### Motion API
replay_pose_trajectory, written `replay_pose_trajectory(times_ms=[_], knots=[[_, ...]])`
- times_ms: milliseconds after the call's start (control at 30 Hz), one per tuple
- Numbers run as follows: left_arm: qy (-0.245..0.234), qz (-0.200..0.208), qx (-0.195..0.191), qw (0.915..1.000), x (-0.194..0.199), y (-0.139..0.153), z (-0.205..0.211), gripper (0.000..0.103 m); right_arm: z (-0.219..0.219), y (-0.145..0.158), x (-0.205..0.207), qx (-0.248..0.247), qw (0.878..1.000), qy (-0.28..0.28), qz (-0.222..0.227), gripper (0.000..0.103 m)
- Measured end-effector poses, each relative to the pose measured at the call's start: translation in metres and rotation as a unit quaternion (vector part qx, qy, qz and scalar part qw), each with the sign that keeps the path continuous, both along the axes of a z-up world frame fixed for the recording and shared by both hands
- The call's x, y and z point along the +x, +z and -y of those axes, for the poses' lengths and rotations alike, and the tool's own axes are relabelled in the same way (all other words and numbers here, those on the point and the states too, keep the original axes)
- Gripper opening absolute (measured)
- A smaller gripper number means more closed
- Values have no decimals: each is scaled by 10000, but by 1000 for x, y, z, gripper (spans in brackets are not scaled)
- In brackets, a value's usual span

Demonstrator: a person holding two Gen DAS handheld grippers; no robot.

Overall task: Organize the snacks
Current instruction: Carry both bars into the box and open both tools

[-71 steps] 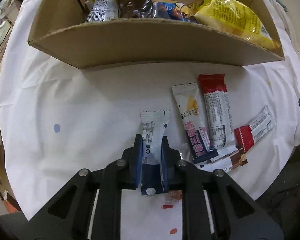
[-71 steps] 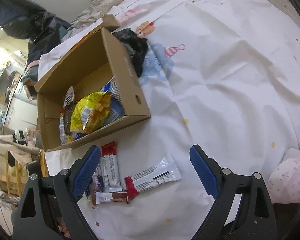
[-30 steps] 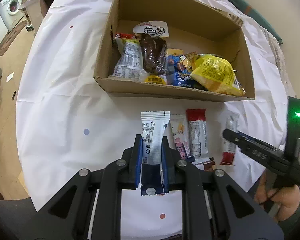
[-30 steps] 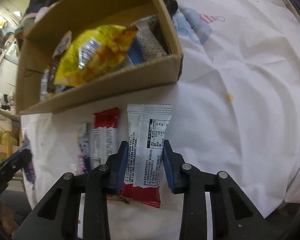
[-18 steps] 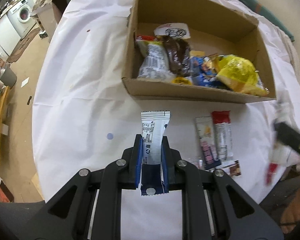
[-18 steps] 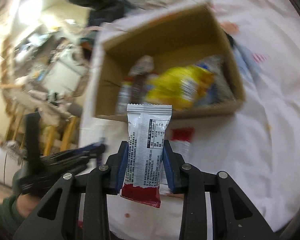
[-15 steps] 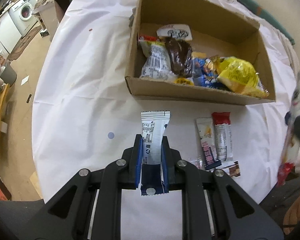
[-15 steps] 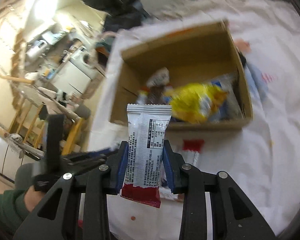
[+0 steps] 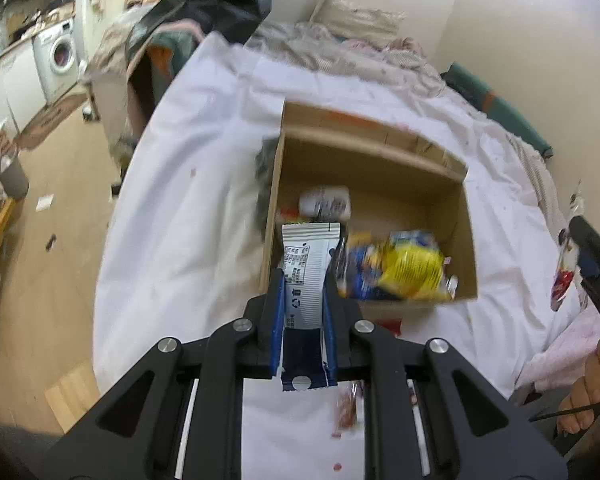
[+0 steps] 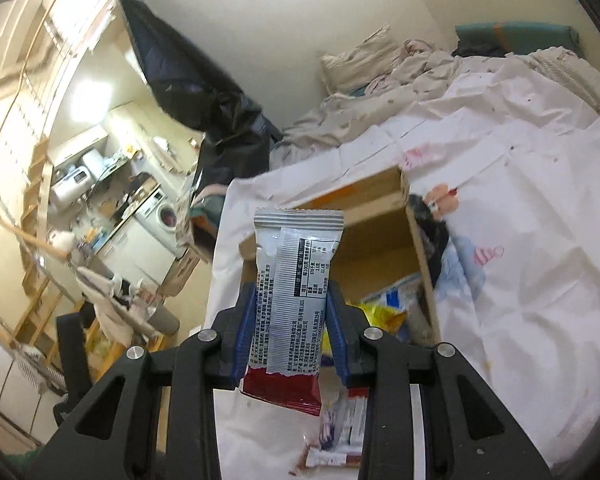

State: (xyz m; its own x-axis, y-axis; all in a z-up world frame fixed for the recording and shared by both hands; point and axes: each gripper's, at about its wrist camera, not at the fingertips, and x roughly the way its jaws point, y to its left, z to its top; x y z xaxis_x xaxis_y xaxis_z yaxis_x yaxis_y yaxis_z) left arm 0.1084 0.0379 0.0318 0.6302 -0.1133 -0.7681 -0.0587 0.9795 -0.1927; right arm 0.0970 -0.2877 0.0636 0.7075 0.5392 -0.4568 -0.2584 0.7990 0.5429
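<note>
Snack bars, we judge, are light, crinkly and slippery, so we pinch each mid-length across its width. Our left gripper (image 9: 303, 300) clamps a blue-ended bar (image 9: 306, 276); our right gripper (image 10: 291, 316) clamps a red-ended bar (image 10: 296, 288), the cardboard box (image 9: 374, 152) ahead.

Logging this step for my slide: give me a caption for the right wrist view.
Right tongs grip a red-ended snack bar above the open cardboard box.

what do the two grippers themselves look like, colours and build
Both the left gripper and right gripper are matte black frames with triangular cutouts and round silver screws. Their fingers carry blue pads. A bare hand shows at the left view's right edge.
</note>
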Motion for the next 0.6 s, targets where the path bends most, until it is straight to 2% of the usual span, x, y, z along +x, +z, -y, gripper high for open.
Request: replay_pose_trajectory(times_ms=[167,300,433,533,600], knots=[[-174,154,72,9997,28,22,4,14,7,14,35,-328,9994,-52,30,35],[-247,69,11,9997,54,17,7,14,7,1,63,-683,9975,-107,-144,35],[-327,-123,109,9993,73,-8,17,14,1,-40,83,-1188,9910,-131,-602,35],[-376,-239,304,9985,81,-33,28,14,-4,-69,92,-1206,9864,-56,-1117,35],[-371,-333,255,9984,85,-48,31,14,-9,-75,94,-1354,9845,-4,-1111,35]])
